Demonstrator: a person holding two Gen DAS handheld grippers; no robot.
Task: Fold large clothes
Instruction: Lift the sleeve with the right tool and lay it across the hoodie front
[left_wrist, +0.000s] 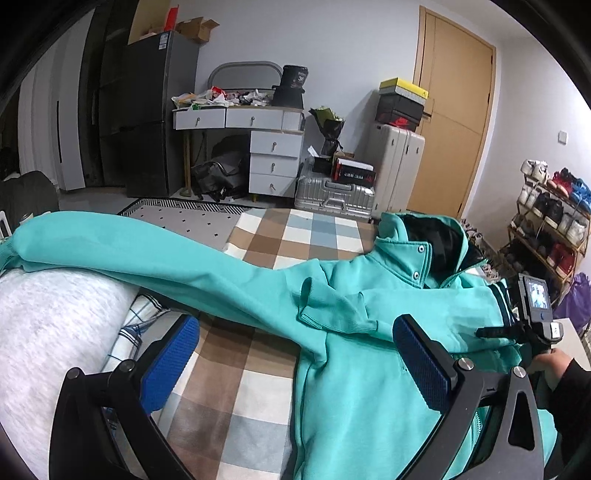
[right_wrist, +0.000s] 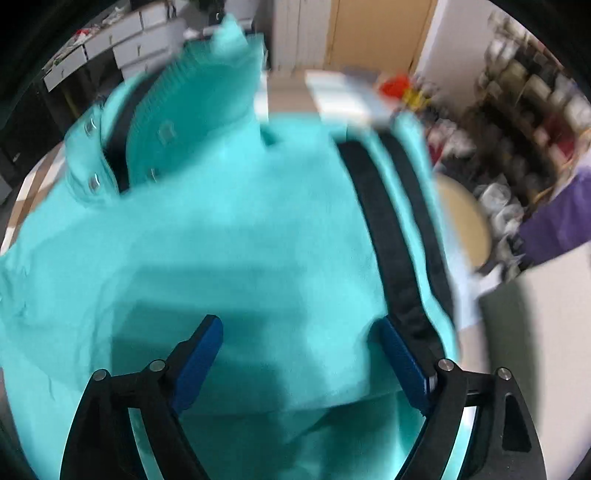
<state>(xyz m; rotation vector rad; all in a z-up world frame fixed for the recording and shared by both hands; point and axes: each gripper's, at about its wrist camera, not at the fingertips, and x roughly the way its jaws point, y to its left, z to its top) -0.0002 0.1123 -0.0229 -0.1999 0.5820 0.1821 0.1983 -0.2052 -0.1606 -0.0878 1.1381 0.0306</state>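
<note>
Your left gripper is spread wide with nothing between its blue pads, hanging over the checked bedcover; the teal jacket lies under your right-hand pad and runs off toward 3 o'clock, while one long sleeve stretches away toward 10 o'clock, draped over a grey-white pillow. The ribbed cuff of the other sleeve sits folded onto the chest at 12 o'clock, just beyond the pads, and the snap-buttoned collar stands further out at 1 o'clock. Your right gripper is also wide open and gripping nothing, poised right above the jacket body, with the dark-striped hem band running from your right pad up toward 1 o'clock; that view is motion-blurred, so you can't tell whether the pads touch the cloth. In the left wrist view your right hand shows at 3 o'clock on its handle. Further out, at 12 o'clock, a red and black box on a silver suitcase carries writing too small to read, and the black bucket on the white desk shows what looks like "36".
</note>
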